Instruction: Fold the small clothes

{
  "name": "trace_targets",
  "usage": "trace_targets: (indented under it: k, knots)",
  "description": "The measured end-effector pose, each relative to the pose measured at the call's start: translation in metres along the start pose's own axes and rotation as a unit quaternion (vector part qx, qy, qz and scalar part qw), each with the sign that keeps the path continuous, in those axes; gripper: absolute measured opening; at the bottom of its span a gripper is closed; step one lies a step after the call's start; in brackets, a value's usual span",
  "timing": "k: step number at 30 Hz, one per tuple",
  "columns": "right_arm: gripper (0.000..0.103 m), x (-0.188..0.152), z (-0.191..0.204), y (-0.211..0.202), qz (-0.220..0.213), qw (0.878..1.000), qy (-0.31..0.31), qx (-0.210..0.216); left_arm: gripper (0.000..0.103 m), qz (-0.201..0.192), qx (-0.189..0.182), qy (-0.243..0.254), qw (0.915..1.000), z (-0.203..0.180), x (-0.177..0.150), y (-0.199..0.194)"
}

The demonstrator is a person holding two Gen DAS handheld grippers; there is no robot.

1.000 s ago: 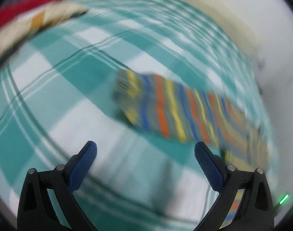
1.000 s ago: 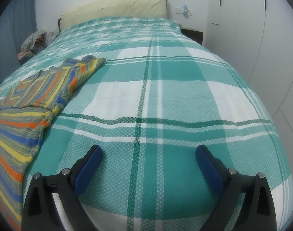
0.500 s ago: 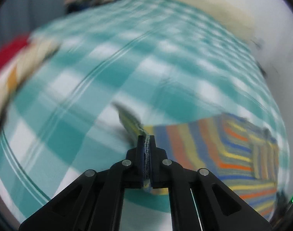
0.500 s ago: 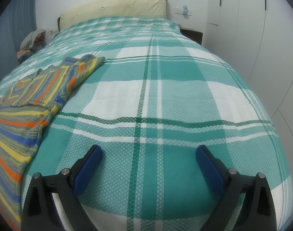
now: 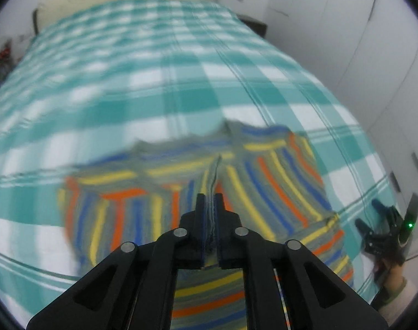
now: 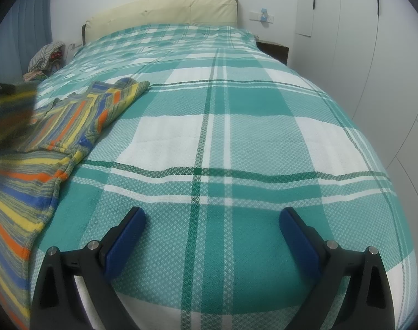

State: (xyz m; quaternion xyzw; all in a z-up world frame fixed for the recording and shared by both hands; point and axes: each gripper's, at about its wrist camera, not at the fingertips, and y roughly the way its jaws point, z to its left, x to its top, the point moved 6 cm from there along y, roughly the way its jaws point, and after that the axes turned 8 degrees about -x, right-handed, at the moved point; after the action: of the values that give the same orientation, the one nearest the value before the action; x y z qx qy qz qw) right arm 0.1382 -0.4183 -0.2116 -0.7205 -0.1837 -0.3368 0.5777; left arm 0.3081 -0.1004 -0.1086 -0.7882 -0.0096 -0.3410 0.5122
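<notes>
1. Bedroom scene: wide bed under a teal-and-white plaid bedspread (image 6: 236, 143), cream padded headboard (image 6: 165, 8) at the far end, white wardrobe doors (image 6: 387, 55) along the right.
2. Lying on the left half of the bedspread: a striped knit garment (image 5: 277, 181) in grey, blue, orange and yellow, partly folded over itself, near end trailing toward the left edge of the right wrist view.
3. Left gripper (image 5: 209, 200) low and centred in its own view, black arms drawn close together, a fold of the striped garment (image 6: 79, 121) pinched between the blue pads; jaws just starting to part, with the cloth between them and pressed at the tips.
4. Much of the left wrist view smeared by motion blur, especially the garment's left side.
5. Right gripper (image 6: 211, 228) hanging over bare bedspread near the foot of the bed, blue pads (image 6: 126, 236) spread wide, nothing between them, well apart from the garment.
6. Also seen at the far right of the left wrist view: the right gripper (image 5: 382, 236) with a green light, held by a person's hand (image 5: 393, 275).
7. Heap of clothes (image 6: 46, 55) beside the far left side of the bed; dark nightstand (image 6: 272, 49) at the far right.
</notes>
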Motion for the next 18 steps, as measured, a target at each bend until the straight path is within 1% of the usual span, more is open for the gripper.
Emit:
trace_targets:
  k: [1, 2, 3, 5, 7, 9, 10, 11, 12, 14, 15, 16, 18]
  knots:
    - [0.098, 0.0, -0.001, 0.0, 0.001, 1.0, 0.001, 0.001, 0.041, 0.018, -0.006, -0.011, 0.9998, -0.001, -0.005, 0.014]
    - [0.098, 0.0, -0.001, 0.0, 0.001, 1.0, 0.001, 0.001, 0.067, 0.03, -0.001, -0.022, 0.9993, 0.001, -0.008, 0.021]
    - [0.098, 0.0, -0.001, 0.0, 0.0, 1.0, 0.001, 0.001, 0.072, 0.032, 0.011, -0.031, 0.9989, 0.004, -0.013, 0.024]
    - [0.098, 0.0, -0.001, 0.0, 0.0, 1.0, 0.001, 0.0, 0.073, 0.024, 0.026, -0.043, 0.9985, 0.012, -0.024, 0.015]
    - [0.098, 0.0, -0.001, 0.0, 0.0, 1.0, 0.001, 0.0, 0.079, 0.018, 0.042, -0.059, 0.9972, 0.029, -0.037, -0.004]
    - [0.098, 0.0, -0.001, 0.0, 0.0, 1.0, 0.001, 0.0, 0.092, 0.005, 0.076, -0.063, 0.9951, 0.051, -0.049, -0.027]
    - [0.098, 0.0, -0.002, 0.001, 0.0, 1.0, 0.001, 0.001, 0.095, -0.004, 0.111, -0.057, 0.9922, 0.069, -0.058, -0.048]
    - [0.098, 0.0, -0.001, 0.0, 0.0, 1.0, 0.001, 0.001, 0.097, -0.009, 0.138, -0.052, 0.9891, 0.082, -0.065, -0.06]
    - [0.098, 0.0, -0.001, 0.0, -0.001, 1.0, 0.002, 0.001, 0.097, -0.013, 0.162, -0.047, 0.9855, 0.095, -0.071, -0.072]
    - [0.098, 0.001, -0.002, -0.001, -0.002, 1.0, 0.004, 0.003, 0.099, -0.014, 0.214, -0.048, 0.9755, 0.13, -0.09, -0.099]
    - [0.098, 0.001, -0.002, -0.001, -0.002, 1.0, 0.004, 0.004, 0.099, -0.01, 0.228, -0.061, 0.9717, 0.148, -0.102, -0.108]
    - [0.098, 0.0, -0.002, -0.001, -0.002, 1.0, 0.003, 0.003, 0.099, -0.006, 0.234, -0.082, 0.9688, 0.165, -0.114, -0.114]
    - [0.098, 0.0, -0.002, -0.001, -0.002, 1.0, 0.003, 0.003, 0.099, -0.003, 0.232, -0.125, 0.9645, 0.191, -0.137, -0.118]
